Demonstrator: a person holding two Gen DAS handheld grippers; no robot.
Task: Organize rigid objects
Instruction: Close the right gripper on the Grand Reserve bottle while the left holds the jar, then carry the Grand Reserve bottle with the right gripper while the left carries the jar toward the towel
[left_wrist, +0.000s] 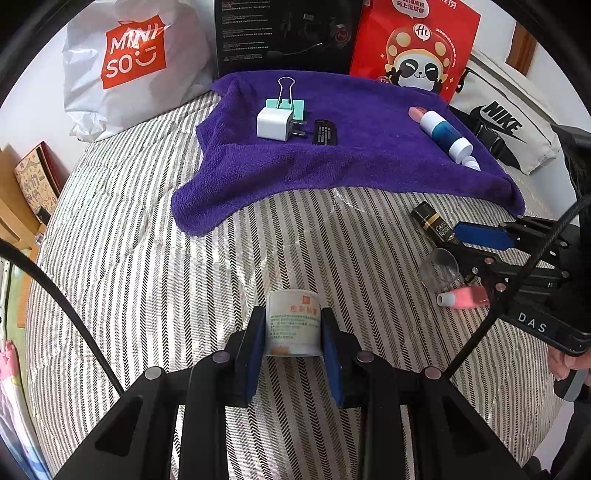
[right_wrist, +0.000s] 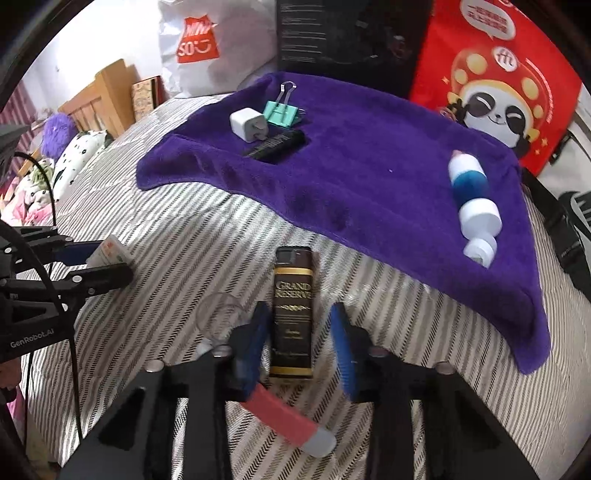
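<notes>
My left gripper is shut on a small white jar with green print, held just above the striped bedspread; it also shows in the right wrist view. My right gripper is open, its blue pads either side of a black Grand Reserve lighter lying on the bed, also seen in the left wrist view. A purple towel holds a white charger, a teal binder clip, a black stick and a white-and-blue bottle.
A clear glass cup and a pink tube lie beside my right gripper. A Miniso bag, black box, red panda bag and Nike bag line the back. A wooden bedframe is left.
</notes>
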